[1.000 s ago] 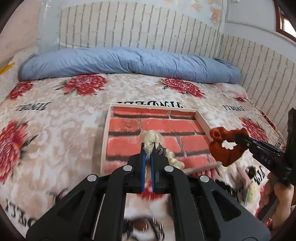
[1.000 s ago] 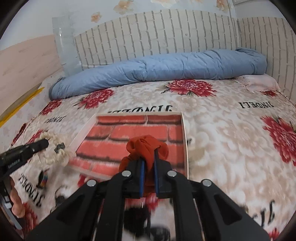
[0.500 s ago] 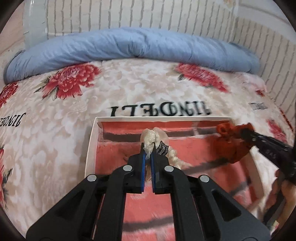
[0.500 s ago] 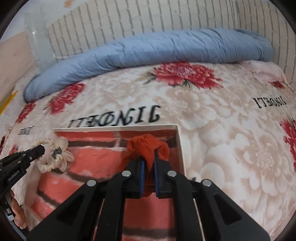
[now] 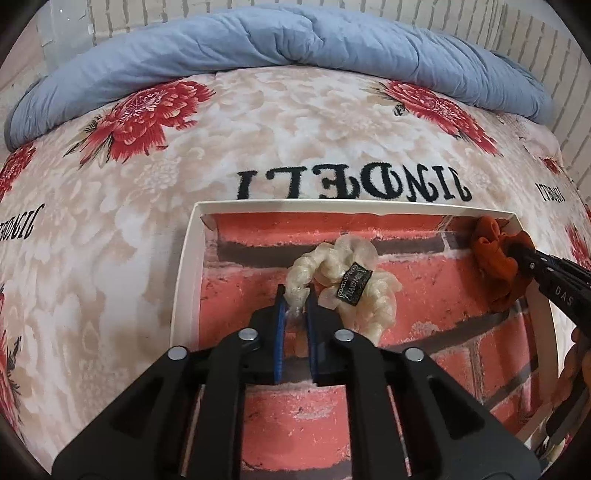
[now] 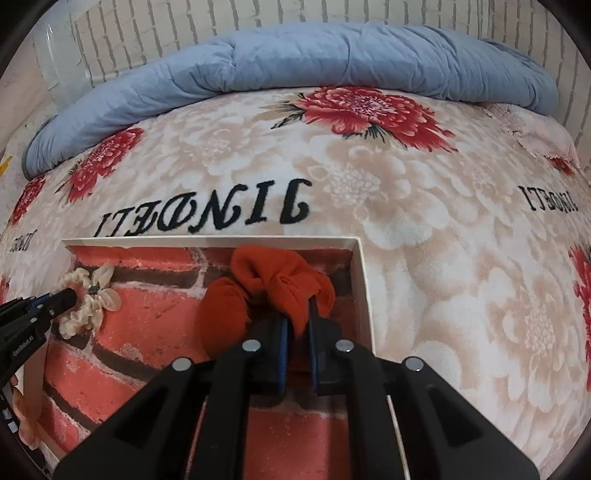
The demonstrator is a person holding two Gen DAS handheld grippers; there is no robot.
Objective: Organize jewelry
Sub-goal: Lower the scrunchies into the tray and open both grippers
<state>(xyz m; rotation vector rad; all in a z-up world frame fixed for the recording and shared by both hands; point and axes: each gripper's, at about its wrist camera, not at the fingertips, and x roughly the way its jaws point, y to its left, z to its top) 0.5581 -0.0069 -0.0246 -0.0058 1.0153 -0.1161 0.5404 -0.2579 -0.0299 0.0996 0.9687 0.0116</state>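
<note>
A shallow white tray [image 5: 184,273] with a red brick-pattern floor lies on the bed. In the left wrist view my left gripper [image 5: 295,295] pinches one end of a cream scrunchie [image 5: 347,273] with a black tag, which rests on the tray floor; its jaws are opening. At the tray's far right corner my right gripper [image 6: 297,314] holds a rust-red scrunchie [image 6: 266,284] that sits against the tray wall [image 6: 364,295]; its jaws are opening too, with cloth still between the pads. Each view also shows the other gripper [image 5: 524,258] [image 6: 66,295] at its edge.
The tray lies on a beige blanket [image 5: 258,129] with red flowers and black lettering. A rolled blue duvet [image 5: 295,44] runs along the far side, under a white brick-pattern wall [image 6: 184,26]. A hand [image 5: 576,365] shows at the right edge.
Both grippers moved forward and down over the tray, carrying their scrunchies. The cream one now rests on the tray floor and the red one in the far right corner. Both jaws stand slightly wider.
</note>
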